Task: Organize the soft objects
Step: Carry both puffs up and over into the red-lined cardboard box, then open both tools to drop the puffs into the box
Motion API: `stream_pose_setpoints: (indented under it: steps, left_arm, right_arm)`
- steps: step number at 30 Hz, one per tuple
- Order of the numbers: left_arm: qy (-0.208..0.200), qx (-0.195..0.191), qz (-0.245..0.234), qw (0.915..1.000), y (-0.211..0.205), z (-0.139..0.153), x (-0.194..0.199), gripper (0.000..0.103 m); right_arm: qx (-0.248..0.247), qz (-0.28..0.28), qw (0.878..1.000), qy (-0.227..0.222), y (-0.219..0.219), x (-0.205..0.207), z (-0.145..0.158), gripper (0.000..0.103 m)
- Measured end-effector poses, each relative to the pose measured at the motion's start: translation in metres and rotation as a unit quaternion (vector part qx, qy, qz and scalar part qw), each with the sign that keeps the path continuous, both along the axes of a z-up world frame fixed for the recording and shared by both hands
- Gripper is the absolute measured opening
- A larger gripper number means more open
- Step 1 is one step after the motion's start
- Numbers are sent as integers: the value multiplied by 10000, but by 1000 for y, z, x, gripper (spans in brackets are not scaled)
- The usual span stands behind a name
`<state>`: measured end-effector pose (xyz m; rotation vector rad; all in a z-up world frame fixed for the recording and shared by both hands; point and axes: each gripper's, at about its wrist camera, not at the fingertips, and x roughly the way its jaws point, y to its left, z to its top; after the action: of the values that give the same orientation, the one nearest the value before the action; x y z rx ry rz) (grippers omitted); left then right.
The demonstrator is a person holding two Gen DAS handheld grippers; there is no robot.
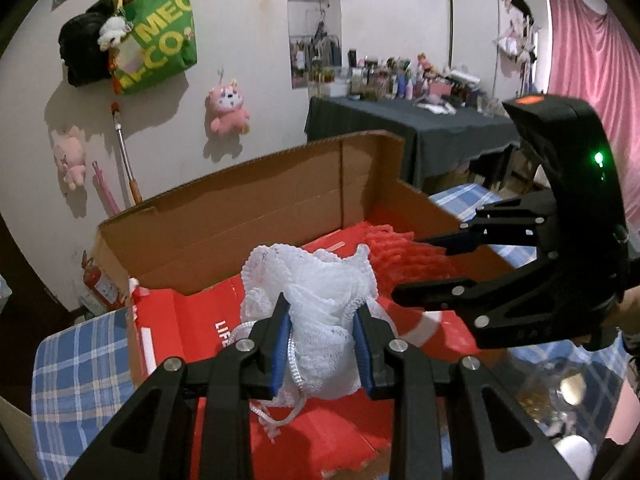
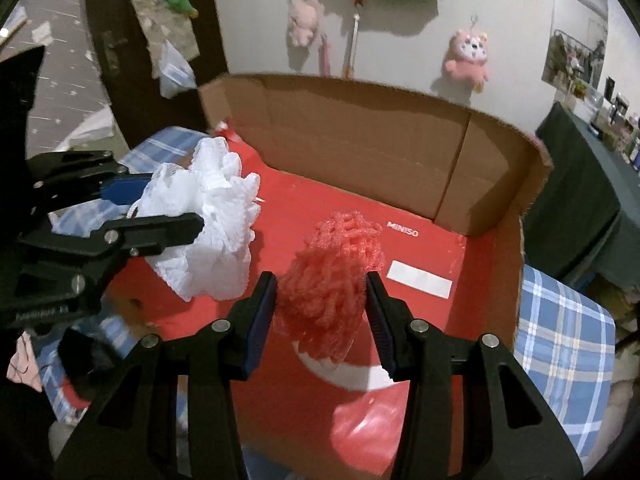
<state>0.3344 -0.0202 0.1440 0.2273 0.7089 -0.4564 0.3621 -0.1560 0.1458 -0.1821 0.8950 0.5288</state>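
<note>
The left gripper (image 1: 324, 340) pinches a white mesh bath pouf (image 1: 316, 320) between its blue pads (image 1: 280, 344), holding it above the near left part of the cardboard box (image 1: 248, 216), whose inside is red. A white cord (image 1: 276, 420) dangles from the pouf. The right gripper (image 2: 320, 312) has its fingers spread around a red mesh pouf (image 2: 336, 276) (whether the pads actually press it cannot be told), which sits on the red floor of the box (image 2: 360, 140). A pink plush toy (image 1: 226, 110) hangs on the wall behind, and blue plaid cloth (image 2: 564, 328) lies under the box.
</note>
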Motion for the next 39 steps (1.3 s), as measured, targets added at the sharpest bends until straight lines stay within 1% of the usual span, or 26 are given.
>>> stream_pose_setpoints:
  steps: [3, 7, 12, 14, 16, 18, 19, 23, 25, 32, 35, 37, 39]
  left_arm:
    - [90, 202, 105, 9997, -7, -12, 21, 30]
    - [155, 311, 219, 9992, -11, -23, 42, 30]
    - [41, 537, 329, 9980, -18, -34, 63, 30]
    - [-5, 559, 390, 9977, -19, -38, 70, 31]
    - [39, 567, 460, 9973, -19, -44, 78, 31]
    - [72, 585, 553, 9967, -18, -50, 83, 32]
    - [76, 575, 597, 9965, -16, -52, 85, 34]
    - [147, 336, 643, 9973, -9, -50, 85, 38]
    - [172, 285, 633, 9974, -7, -48, 87, 41]
    - [168, 314, 568, 9978, -7, -49, 86, 45]
    - [198, 320, 542, 9978, -7, -49, 86, 48]
    - [205, 313, 528, 9979, -7, -49, 86, 54]
    - [205, 313, 524, 9979, -5, -48, 84, 56]
  right_arm:
    - [-65, -250, 9995, 184, 0, 23, -11, 43]
    - [-128, -449, 9984, 321, 3, 45, -21, 43]
    - [-262, -622, 9969, 416, 9, 70, -34, 43]
    - [-288, -699, 9962, 439, 10, 77, -40, 43]
    - [-214, -712, 9960, 488, 10, 84, -45, 43]
    - [-195, -758, 9961, 416, 11, 86, -45, 44]
    - [-172, -762, 9961, 420, 11, 87, -44, 44]
    - [-88, -799, 9957, 457, 7, 86, -45, 46]
    - [-49, -811, 9955, 487, 5, 87, -45, 46]
    - [-64, -805, 9950, 595, 2, 82, -48, 48]
    - [-90, -818, 9948, 593, 2, 81, -49, 48]
    - [-96, -834, 9946, 607, 1, 81, -49, 51]
    - [-59, -861, 9942, 645, 0, 82, -50, 52]
